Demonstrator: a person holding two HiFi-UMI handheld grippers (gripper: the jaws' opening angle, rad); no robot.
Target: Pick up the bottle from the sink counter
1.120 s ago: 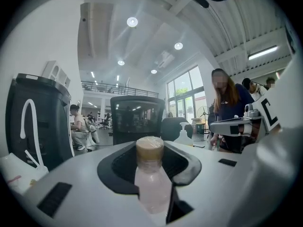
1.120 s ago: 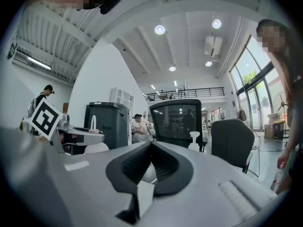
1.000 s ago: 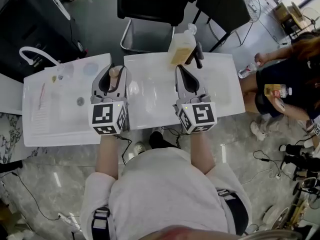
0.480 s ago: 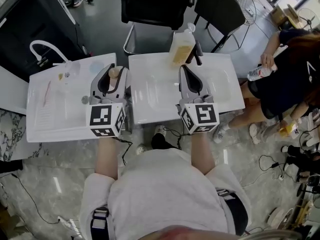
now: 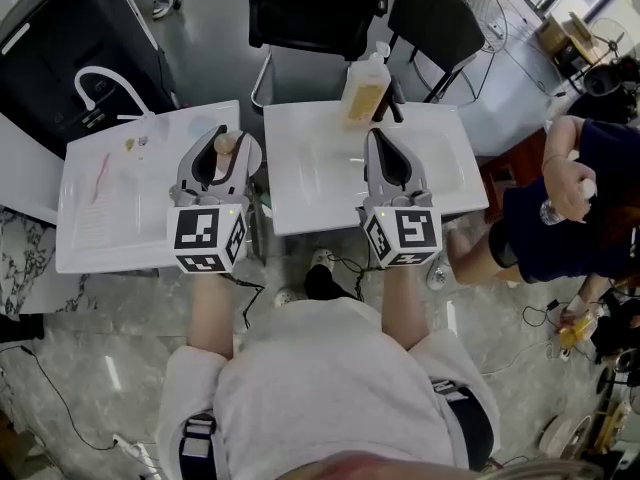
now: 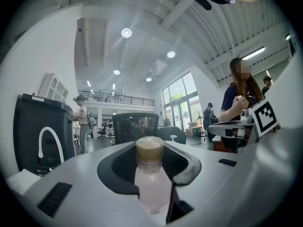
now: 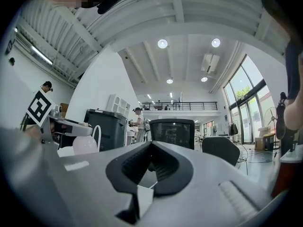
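L hand-held gripper (image 5: 224, 140) grasps tan-capped bottle (image 6: 151, 188), pale pink inside; R hand-held gripper (image 5: 381, 142) clenched, empty.

Left claw (image 5: 226, 134) and bottle (image 5: 226, 145) lifted slightly, right claw (image 5: 383, 139) too, bystander (image 5: 575, 203) moved

Head view overhead, gripper views level (both see chair (image 5: 310, 8))
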